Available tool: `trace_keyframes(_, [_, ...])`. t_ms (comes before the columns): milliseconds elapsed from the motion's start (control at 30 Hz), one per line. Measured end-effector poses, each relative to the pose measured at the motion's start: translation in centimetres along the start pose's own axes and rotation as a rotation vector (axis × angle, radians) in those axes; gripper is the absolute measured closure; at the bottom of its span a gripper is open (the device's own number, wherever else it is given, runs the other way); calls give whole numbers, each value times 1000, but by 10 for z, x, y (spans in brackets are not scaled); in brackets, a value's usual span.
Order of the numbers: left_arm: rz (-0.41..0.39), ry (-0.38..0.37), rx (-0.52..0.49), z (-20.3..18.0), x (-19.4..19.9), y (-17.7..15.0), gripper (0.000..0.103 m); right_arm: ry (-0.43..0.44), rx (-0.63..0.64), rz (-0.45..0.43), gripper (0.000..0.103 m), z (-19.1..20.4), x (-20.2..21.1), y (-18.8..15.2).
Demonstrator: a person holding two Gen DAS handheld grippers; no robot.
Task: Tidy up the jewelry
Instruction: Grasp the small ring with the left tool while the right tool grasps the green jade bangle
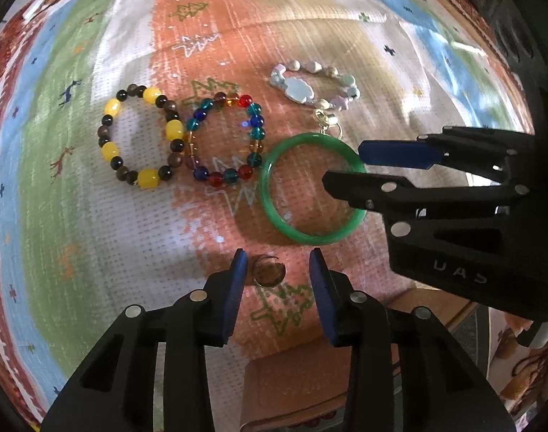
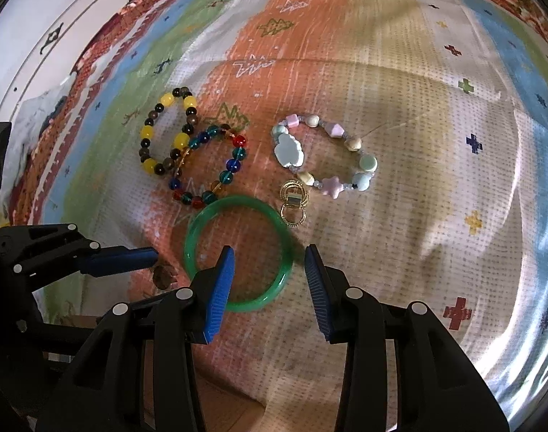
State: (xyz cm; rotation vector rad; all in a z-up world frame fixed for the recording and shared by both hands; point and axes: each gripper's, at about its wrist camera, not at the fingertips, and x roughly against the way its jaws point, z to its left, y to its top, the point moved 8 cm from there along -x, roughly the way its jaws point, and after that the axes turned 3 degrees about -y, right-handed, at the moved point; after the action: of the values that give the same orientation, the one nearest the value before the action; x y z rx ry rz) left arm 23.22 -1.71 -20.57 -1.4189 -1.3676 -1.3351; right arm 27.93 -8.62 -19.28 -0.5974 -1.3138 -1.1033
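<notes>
A green bangle (image 1: pixel 310 239) (image 2: pixel 238 202) lies flat on the patterned cloth. My right gripper (image 2: pixel 269 250) (image 1: pixel 342 165) points down over its near right arc, one finger inside the hoop and one outside, pads apart from the rim. A small ring (image 1: pixel 268 275) (image 2: pixel 164 275) lies between the spread fingers of my left gripper (image 1: pixel 277 255), untouched. Beyond lie a yellow-and-dark bead bracelet (image 1: pixel 174 129) (image 2: pixel 148 131), a multicoloured glass bead bracelet (image 1: pixel 245 100) (image 2: pixel 239 140), a pastel charm bracelet (image 1: pixel 299 90) (image 2: pixel 288 151) and a gold linked-ring piece (image 1: pixel 328 118) (image 2: pixel 293 201).
The colourful woven cloth (image 1: pixel 76 216) (image 2: pixel 418 180) covers the whole surface and folds over its near edge, where a brown surface (image 1: pixel 292 378) shows below. A white panel (image 2: pixel 40 36) stands at the far left. The two grippers are close side by side.
</notes>
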Motion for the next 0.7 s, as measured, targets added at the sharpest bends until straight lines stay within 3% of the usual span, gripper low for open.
trace_keyframes(167, [11, 25, -7, -4, -7, -1, 74, -17, -9, 3, 82, -4, -3, -1])
trace_keyframes(300, [14, 52, -10, -5, -11, -2, 83, -27, -7, 2, 90, -7, -3, -1])
trace_keyframes(700, [-14, 51, -2, 5, 2, -8, 84, -34, 0, -20, 94, -6, 2, 0])
